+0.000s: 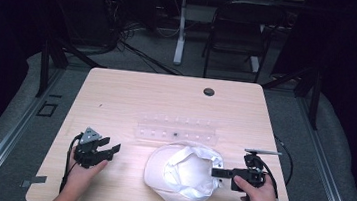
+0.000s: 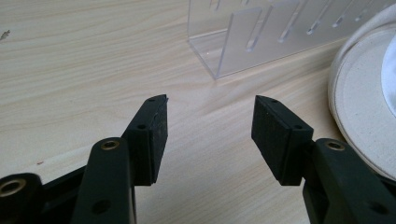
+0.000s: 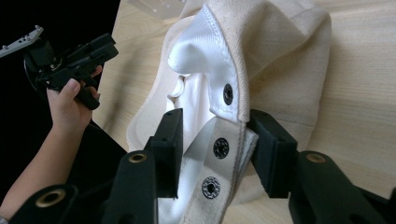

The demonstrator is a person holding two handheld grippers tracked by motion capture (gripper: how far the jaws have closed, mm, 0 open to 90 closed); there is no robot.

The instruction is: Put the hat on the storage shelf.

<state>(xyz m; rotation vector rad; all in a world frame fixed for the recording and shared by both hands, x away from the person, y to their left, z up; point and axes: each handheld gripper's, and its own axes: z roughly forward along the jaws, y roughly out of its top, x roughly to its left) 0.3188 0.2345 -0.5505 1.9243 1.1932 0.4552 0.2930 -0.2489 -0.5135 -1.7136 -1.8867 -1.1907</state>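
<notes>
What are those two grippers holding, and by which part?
The right gripper has the white cap's snap-button back strap between its jaws; a firm clamp cannot be told. The left gripper holds nothing.

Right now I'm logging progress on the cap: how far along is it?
Early stage. Done: little; the white cap lies upside down on the table, snap strap still unfastened. In hand: the right gripper brackets that strap, though whether its pads press it is unclear. Left: the left gripper waits open and empty near the clear acrylic rack.
</notes>
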